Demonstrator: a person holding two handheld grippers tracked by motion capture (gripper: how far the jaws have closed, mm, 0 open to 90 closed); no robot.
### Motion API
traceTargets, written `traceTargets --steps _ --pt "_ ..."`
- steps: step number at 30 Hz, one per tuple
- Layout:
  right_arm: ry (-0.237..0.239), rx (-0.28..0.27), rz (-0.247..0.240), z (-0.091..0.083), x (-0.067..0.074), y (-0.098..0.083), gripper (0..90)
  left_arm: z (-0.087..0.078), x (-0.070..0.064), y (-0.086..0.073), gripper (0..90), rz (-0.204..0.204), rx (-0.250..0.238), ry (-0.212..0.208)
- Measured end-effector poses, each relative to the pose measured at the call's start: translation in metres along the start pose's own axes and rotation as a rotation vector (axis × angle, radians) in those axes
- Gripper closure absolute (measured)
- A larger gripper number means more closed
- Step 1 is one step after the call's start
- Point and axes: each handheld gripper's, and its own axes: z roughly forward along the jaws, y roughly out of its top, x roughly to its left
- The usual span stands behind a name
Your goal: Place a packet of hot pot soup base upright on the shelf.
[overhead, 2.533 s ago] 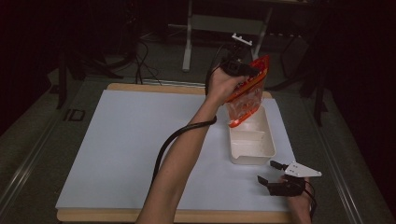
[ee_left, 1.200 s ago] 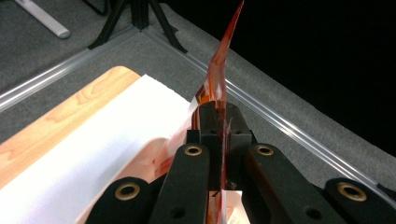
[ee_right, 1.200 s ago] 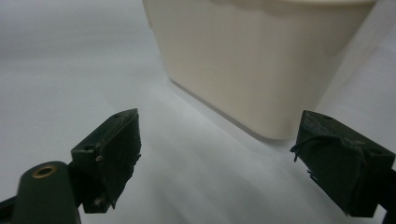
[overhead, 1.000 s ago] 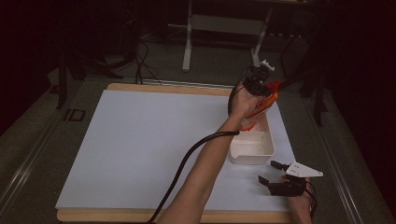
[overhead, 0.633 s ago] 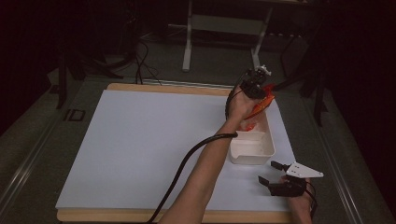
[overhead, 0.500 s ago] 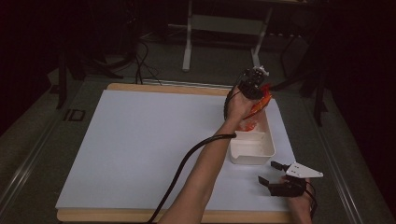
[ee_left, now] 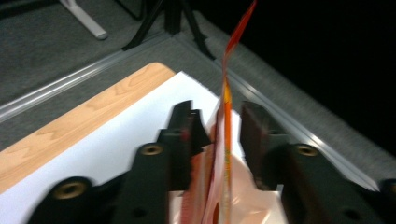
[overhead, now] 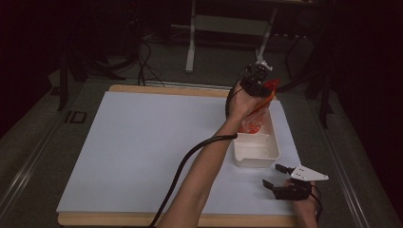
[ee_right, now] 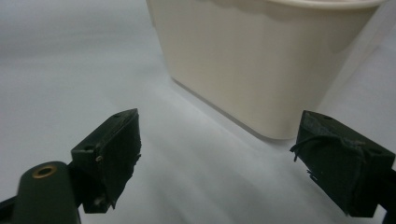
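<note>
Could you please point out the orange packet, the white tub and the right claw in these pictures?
orange packet (ee_left: 227,116): left gripper view, its thin upright edge.
white tub (overhead: 256,159): high view, its near wall.
right claw (overhead: 279,175): high view, midway between its tips.

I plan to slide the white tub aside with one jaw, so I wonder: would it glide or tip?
The white tub is low and long with a flat base on the smooth white sheet, so it would probably glide. It looks like thin plastic, likely light. The orange packet stands in its far end, which might shift the weight and turn it a little.
</note>
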Motion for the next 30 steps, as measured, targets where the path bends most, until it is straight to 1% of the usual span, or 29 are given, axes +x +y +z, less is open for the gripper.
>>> traceTargets --steps 1,2,6,7,8,9,10,11,12,13,14,15,16,21,22,23,24,25,26,27,29,30 --pt "0.0 0.001 -0.001 0.0 0.0 0.0 14.0 -0.006 0.001 0.001 60.1 -0.02 -0.015 -0.035" --pt "0.0 0.003 -0.002 0.0 0.0 0.0 14.0 -0.009 0.0 0.001 58.5 -0.024 -0.022 -0.047" --pt "0.001 0.007 -0.004 0.0 0.0 0.0 14.0 -0.024 -0.001 0.005 54.5 -0.026 -0.05 -0.087" --pt "0.001 0.005 -0.003 0.0 0.0 0.0 14.0 -0.029 -0.001 0.006 54.4 -0.027 -0.057 -0.093" --pt "0.001 0.005 -0.003 0.0 0.0 0.0 14.0 -0.029 -0.001 0.006 54.4 -0.027 -0.057 -0.093" --pt "0.002 0.007 -0.004 0.0 0.0 0.0 14.0 -0.039 -0.001 0.008 54.4 -0.023 -0.066 -0.105" --pt "0.002 0.007 -0.004 0.0 0.0 0.0 14.0 -0.039 -0.001 0.008 54.4 -0.023 -0.066 -0.105" --pt "0.001 0.007 -0.004 0.001 0.0 0.0 14.0 -0.049 0.0 0.009 54.4 -0.002 -0.074 -0.103" --pt "0.0 0.008 -0.006 0.001 0.0 0.0 14.0 -0.049 0.0 0.009 54.4 -0.002 -0.074 -0.103" --pt "-0.001 0.008 -0.006 0.001 0.0 0.0 14.0 -0.059 0.002 0.01 54.4 0.005 -0.079 -0.099" --pt "-0.001 0.008 -0.006 0.001 0.0 0.0 14.0 -0.059 0.002 0.01 54.4 0.005 -0.079 -0.099" --pt "-0.002 0.008 -0.008 0.001 0.0 0.0 14.0 -0.07 0.006 0.009 54.4 0.0 -0.099 -0.104" --pt "-0.002 0.008 -0.008 0.001 0.0 0.0 14.0 -0.075 0.008 0.009 54.4 -0.005 -0.113 -0.109" --pt "-0.002 0.009 -0.006 0.001 0.001 0.0 14.0 -0.103 0.019 0.003 54.4 -0.001 -0.146 -0.092" --pt "-0.002 0.008 -0.006 0.001 0.001 0.0 14.0 -0.103 0.019 0.003 54.4 -0.001 -0.146 -0.092" --pt "-0.002 0.008 -0.007 0.001 0.0 0.0 14.0 -0.112 0.024 -0.002 53.8 -0.004 -0.154 -0.083" --pt "-0.002 0.008 -0.007 0.001 0.0 0.0 14.0 -0.112 0.024 -0.002 53.9 -0.004 -0.154 -0.083" --pt "-0.002 0.007 -0.005 0.001 0.0 0.0 14.0 -0.121 0.03 -0.008 53.8 -0.006 -0.162 -0.078" --pt "-0.003 0.007 -0.003 0.001 0.0 0.0 14.0 -0.121 0.03 -0.008 53.9 -0.006 -0.162 -0.078" --pt "-0.003 0.006 -0.003 0.0 0.0 0.0 14.0 -0.129 0.036 -0.015 53.9 -0.009 -0.166 -0.07" --pt "-0.004 0.002 -0.002 0.0 0.0 0.0 14.0 -0.136 0.041 -0.022 53.9 -0.013 -0.164 -0.066" --pt "-0.004 0.002 -0.002 0.0 0.0 0.0 14.0 -0.136 0.041 -0.022 53.9 -0.013 -0.164 -0.066"
